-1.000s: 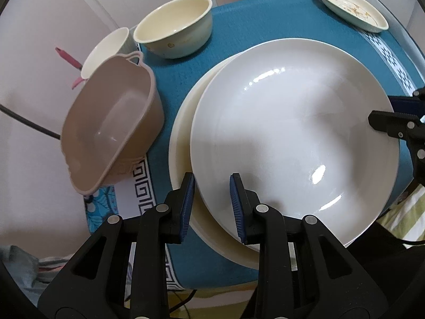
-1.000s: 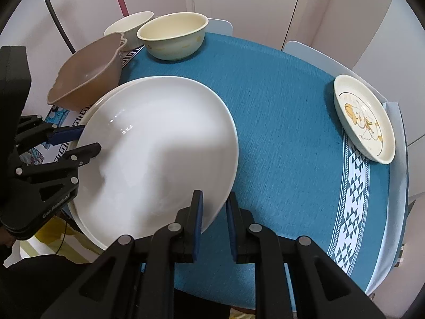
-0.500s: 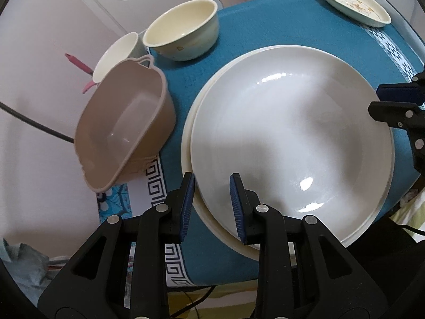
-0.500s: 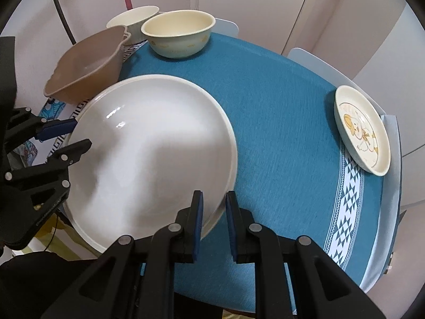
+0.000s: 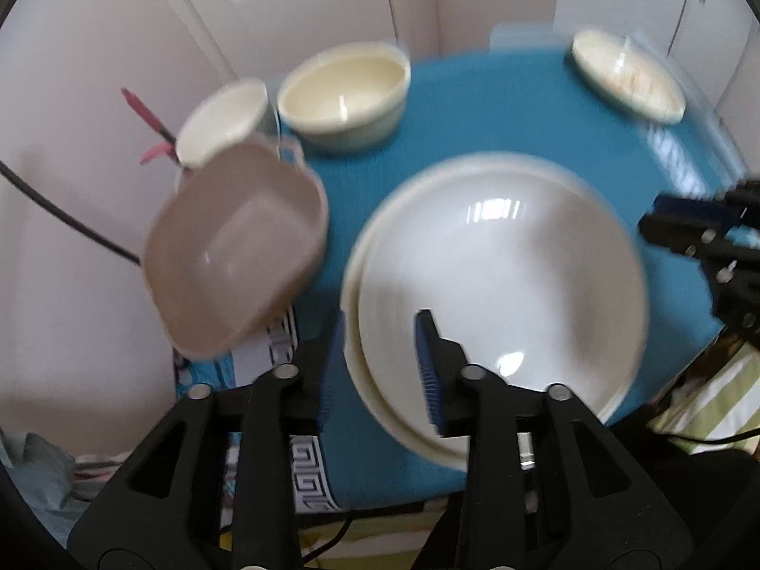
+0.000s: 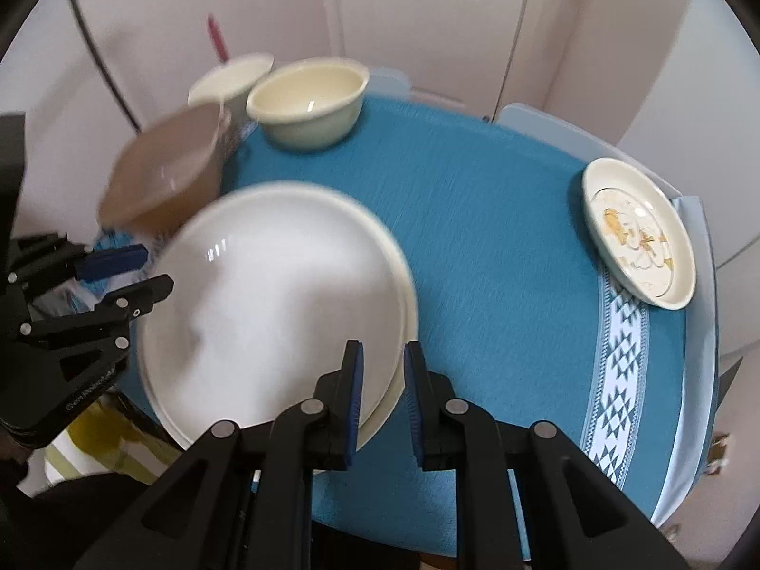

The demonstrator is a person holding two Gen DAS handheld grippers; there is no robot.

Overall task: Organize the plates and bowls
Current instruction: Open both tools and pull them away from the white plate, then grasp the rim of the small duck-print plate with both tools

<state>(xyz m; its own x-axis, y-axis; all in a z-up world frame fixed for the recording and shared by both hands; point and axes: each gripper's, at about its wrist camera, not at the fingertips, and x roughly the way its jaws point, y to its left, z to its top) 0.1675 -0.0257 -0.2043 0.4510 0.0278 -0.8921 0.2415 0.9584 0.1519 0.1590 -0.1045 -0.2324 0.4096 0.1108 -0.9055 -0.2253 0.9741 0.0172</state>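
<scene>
A large white plate [image 5: 503, 280] lies stacked on a cream plate [image 5: 354, 351] on the blue tablecloth; the stack also shows in the right wrist view [image 6: 280, 304]. My left gripper [image 5: 377, 365] is open, its jaws standing on either side of the stack's near rim without clamping it. My right gripper [image 6: 382, 392] is open at the stack's opposite rim, jaws apart around the edge. A small duck-print plate [image 6: 639, 232] lies at the table's far right. A cream bowl [image 6: 308, 102] stands at the back.
A brown plastic basin [image 5: 237, 247] overhangs the table's left edge beside the stack. A white cup [image 5: 221, 123] with a pink utensil stands behind it. White doors and walls surround the round table [image 6: 498, 218]. A black cable runs along the left wall.
Both grippers pulled back and up from the plate stack, which now rests on the table. The view is blurred by motion.
</scene>
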